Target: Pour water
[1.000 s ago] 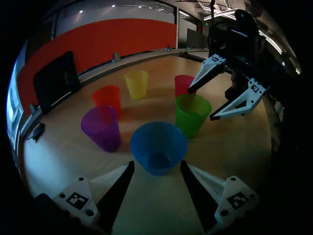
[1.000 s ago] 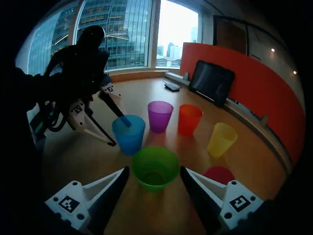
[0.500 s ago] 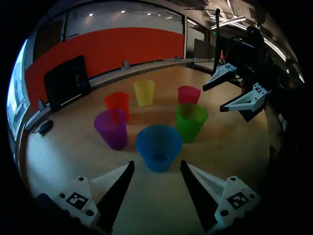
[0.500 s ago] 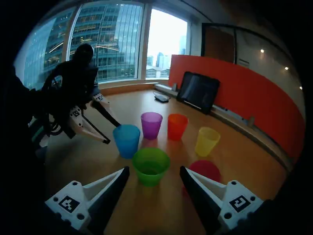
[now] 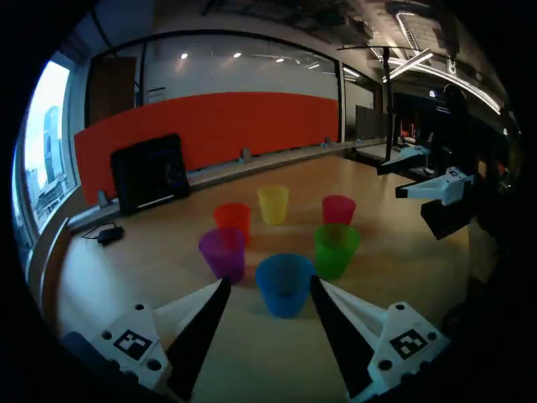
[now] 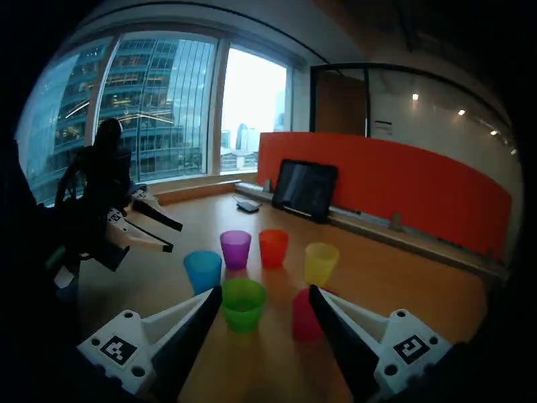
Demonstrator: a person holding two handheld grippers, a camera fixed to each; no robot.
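**On the bench point(image 5: 148, 269): six cups, nothing held**

Purple cup point(image 5: 223, 253), orange cup point(image 5: 232, 218), blue cup point(image 5: 284, 284), yellow cup point(image 5: 273, 203), green cup point(image 5: 335, 249) and pink cup point(image 5: 339, 209) stand ringed. Before the blue cup the left gripper point(image 5: 269, 280) gapes; the right gripper point(image 5: 389, 183) hangs spread, farther right.

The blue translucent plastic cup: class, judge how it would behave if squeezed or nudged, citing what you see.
The blue translucent plastic cup looks thin-walled, so it is probably light and liable to flex when squeezed. Its base is narrower than its rim, so a push near the top would likely tip it.
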